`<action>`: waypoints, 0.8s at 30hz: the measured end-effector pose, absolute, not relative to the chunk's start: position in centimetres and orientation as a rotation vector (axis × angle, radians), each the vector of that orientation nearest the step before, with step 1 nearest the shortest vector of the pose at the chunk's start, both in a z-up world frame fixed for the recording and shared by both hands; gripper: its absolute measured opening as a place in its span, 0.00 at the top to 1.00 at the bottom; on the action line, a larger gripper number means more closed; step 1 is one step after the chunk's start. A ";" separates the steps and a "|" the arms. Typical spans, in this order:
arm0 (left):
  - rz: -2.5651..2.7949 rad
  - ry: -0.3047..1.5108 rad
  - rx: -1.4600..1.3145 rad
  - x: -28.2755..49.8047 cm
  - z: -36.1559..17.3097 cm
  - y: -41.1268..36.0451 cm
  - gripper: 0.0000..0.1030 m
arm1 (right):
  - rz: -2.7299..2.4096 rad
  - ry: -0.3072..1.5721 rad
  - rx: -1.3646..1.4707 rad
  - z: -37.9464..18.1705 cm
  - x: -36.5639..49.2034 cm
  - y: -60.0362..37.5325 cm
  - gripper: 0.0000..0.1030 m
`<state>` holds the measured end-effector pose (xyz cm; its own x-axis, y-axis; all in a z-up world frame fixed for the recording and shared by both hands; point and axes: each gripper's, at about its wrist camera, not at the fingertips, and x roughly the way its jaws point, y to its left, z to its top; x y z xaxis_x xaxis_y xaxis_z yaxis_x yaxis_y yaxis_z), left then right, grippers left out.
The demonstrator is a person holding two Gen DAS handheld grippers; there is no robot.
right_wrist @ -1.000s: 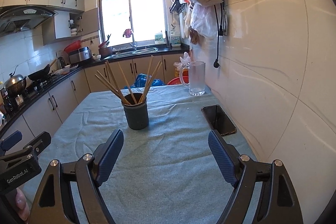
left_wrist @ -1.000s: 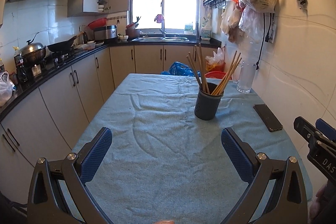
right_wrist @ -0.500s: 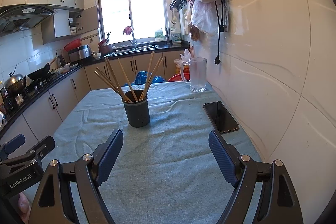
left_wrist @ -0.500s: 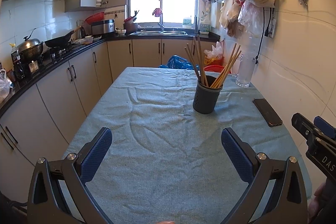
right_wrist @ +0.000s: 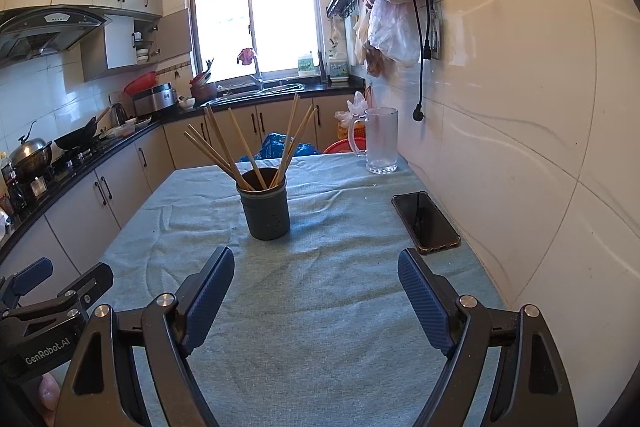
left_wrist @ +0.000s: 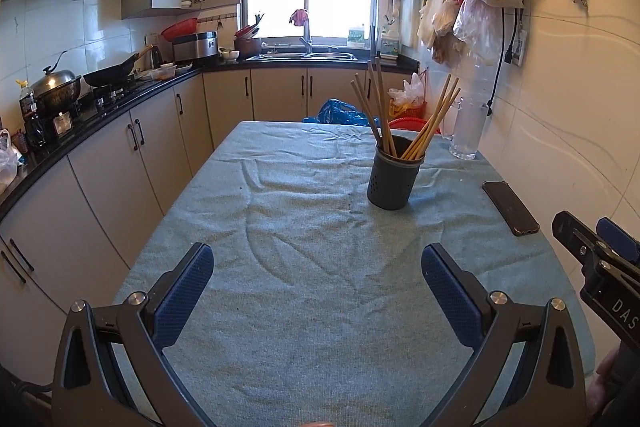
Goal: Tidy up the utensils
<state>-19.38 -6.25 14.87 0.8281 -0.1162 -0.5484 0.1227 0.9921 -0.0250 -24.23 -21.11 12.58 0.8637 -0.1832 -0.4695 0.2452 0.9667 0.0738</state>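
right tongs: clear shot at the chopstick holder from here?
Probably yes. The right tongs are open and hold nothing, and only bare cloth lies between them and the chopstick holder, slightly left of their centre line. The phone lies off to the right, and the glass mug stands farther back.

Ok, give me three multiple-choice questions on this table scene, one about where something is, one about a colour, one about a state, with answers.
1. Where does the phone lie?
A. inside the holder
B. flat on the tablecloth near the wall
C. on the stove

2. What colour is the chopstick holder?
A. dark grey
B. red
C. white

3. How is the right gripper?
A. shut on a chopstick
B. shut on the mug
C. open, holding nothing

Answers: 1 B, it lies on the cloth by the tiled wall. 2 A, the cup is dark grey. 3 C, the blue pads stand wide apart over bare cloth.
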 end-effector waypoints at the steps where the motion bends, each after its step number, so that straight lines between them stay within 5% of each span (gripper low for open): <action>1: -0.127 0.582 0.011 -19.4 14.9 -6.3 0.00 | -0.226 0.480 0.134 12.5 -24.2 -21.1 0.15; 24: -0.130 0.589 0.012 -19.4 14.5 -6.3 0.00 | -0.220 0.491 0.142 11.9 -23.7 -21.1 0.14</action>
<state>-19.38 -6.28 14.45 0.8235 -0.1189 -0.5547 0.1255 0.9917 -0.0262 -23.70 -21.14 11.95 0.8588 -0.1749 -0.4815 0.2429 0.9666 0.0822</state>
